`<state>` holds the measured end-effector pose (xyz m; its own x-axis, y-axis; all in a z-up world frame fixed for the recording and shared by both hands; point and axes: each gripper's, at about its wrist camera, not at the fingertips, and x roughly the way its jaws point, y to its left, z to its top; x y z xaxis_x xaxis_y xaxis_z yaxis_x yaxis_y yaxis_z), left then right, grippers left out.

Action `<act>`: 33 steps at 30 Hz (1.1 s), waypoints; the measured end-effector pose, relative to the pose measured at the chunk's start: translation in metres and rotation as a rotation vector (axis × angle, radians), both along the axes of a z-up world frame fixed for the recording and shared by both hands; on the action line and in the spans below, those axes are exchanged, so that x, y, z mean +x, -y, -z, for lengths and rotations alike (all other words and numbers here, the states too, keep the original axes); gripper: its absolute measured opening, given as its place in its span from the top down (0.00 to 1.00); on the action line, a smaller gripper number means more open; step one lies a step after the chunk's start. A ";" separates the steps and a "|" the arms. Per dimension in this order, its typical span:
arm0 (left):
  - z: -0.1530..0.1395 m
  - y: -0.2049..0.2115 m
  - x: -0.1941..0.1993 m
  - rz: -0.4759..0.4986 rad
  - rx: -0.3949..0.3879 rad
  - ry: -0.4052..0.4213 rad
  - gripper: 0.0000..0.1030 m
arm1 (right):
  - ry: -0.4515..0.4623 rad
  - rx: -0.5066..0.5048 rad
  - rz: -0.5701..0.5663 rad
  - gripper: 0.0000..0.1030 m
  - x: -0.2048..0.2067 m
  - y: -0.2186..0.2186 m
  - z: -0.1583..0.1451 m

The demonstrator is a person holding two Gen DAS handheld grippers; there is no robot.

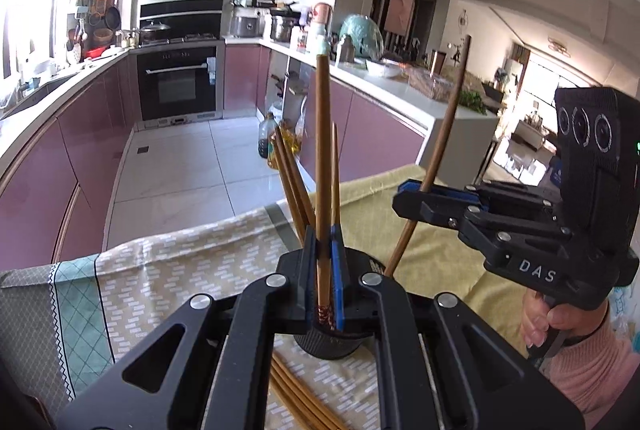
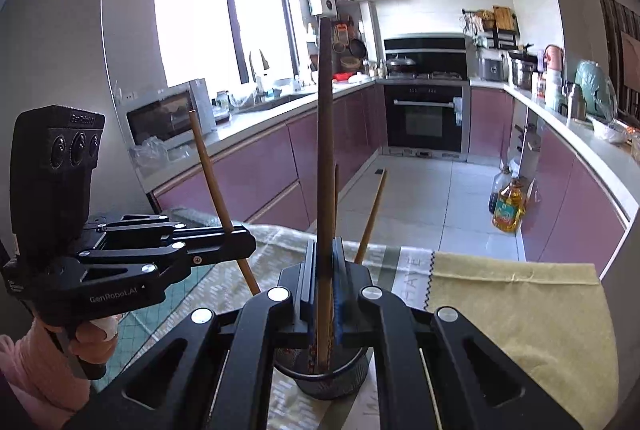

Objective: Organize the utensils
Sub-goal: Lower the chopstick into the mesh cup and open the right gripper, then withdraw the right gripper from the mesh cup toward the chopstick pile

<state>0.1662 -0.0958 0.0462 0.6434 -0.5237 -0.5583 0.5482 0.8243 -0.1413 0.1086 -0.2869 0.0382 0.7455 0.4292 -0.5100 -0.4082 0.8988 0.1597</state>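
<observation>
Wooden chopsticks, one each, are pinched upright in the left claw and the right claw. Both hover over a dark cup on a yellow cloth.

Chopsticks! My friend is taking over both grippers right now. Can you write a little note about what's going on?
Left gripper: shut on one chopstick, held upright with its lower end at the black holder.
Right gripper: shut on another chopstick, its lower end also at the holder's mouth.
Holder stands on the patterned cloth, between the two grippers.
Done: a few chopsticks already lean in the holder.
Left: lower and release these two, then collect the loose chopsticks lying on the cloth in front of the holder.
</observation>
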 end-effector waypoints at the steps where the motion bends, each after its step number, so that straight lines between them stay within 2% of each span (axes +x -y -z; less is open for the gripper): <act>1: 0.004 0.001 0.001 0.003 0.012 -0.009 0.93 | -0.020 -0.007 -0.003 0.94 0.003 -0.001 0.004; 5: 0.019 0.003 0.010 0.022 0.036 -0.051 0.93 | -0.094 -0.023 -0.021 0.93 0.013 -0.005 0.017; 11: 0.037 0.009 0.026 0.029 0.058 -0.095 0.93 | -0.145 -0.037 -0.018 0.93 0.024 -0.009 0.029; 23: 0.056 0.015 0.047 -0.011 0.063 -0.135 0.92 | -0.141 0.007 -0.021 0.92 0.020 -0.003 0.032; 26: 0.056 0.010 0.045 -0.025 0.055 -0.128 0.90 | -0.130 0.020 -0.026 0.86 0.013 -0.002 0.030; 31: 0.047 -0.007 0.023 -0.076 0.046 -0.048 0.71 | -0.100 0.039 -0.063 0.77 -0.009 -0.004 0.027; 33: 0.043 -0.017 0.011 -0.096 0.031 -0.011 0.64 | -0.088 0.027 -0.079 0.70 -0.020 -0.007 0.027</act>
